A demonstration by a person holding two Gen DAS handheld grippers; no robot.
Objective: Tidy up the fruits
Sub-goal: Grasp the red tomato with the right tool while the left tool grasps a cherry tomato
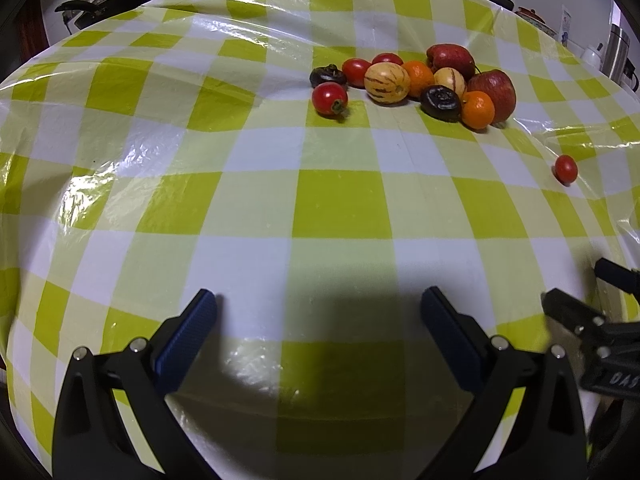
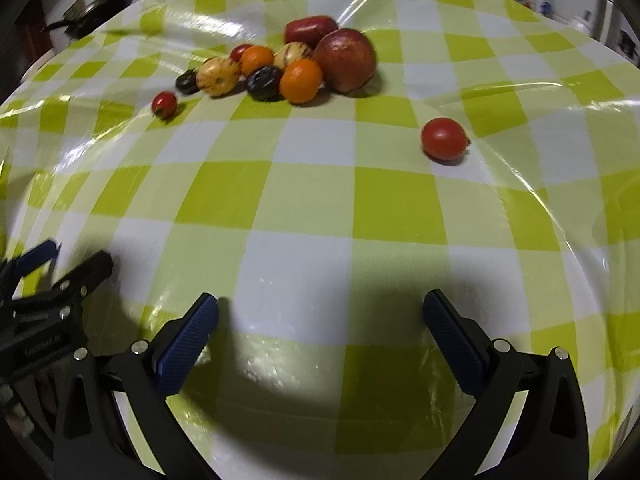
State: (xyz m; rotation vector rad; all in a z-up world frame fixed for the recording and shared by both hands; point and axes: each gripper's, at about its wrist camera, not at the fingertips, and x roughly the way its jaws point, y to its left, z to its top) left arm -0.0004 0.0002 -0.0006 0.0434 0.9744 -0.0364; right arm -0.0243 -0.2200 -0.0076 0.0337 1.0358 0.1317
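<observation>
A touching heap of two red apples (image 2: 346,58), two oranges, striped yellow melons, dark fruits and tomatoes lies upfield, one red tomato (image 2: 444,138) well apart.

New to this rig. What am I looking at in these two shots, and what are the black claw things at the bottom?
No robot here: a person carries a handheld two-finger gripper in each hand, with a fisheye camera on each looking along its fingers. One picture is from the left gripper, the other from the right gripper. Both are open and hold nothing; the blue pads are their fingers. Each gripper also shows at the edge of the other's view. Ahead lies a table under a green checked cloth with a pile of fruit: apples, oranges, striped yellow fruits, dark fruits, small red ones. One small red fruit sits apart on the right side.
</observation>
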